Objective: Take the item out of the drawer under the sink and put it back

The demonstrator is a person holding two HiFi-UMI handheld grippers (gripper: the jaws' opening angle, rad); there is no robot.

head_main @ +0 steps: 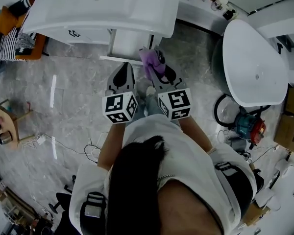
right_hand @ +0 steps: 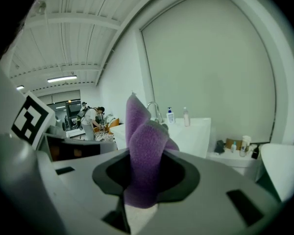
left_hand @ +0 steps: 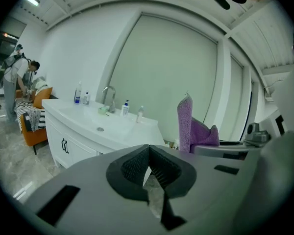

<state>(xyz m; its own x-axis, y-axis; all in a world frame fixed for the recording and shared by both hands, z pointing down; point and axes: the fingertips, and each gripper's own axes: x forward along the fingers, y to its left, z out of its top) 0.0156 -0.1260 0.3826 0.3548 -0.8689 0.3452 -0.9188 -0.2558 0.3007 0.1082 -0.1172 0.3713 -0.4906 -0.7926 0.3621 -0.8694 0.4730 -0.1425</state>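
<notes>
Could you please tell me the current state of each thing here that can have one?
Left tongs: shut, empty.
Right tongs: shut on the purple cloth.
Purple cloth: gripped, standing upright.
Drawer: appears pulled open.
Cabinet door: closed.

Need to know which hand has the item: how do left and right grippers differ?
The right gripper is shut on a purple cloth; the left gripper holds nothing. The right's fingers are parted by the cloth; the left's touch. Both are grey with a marker cube.
</notes>
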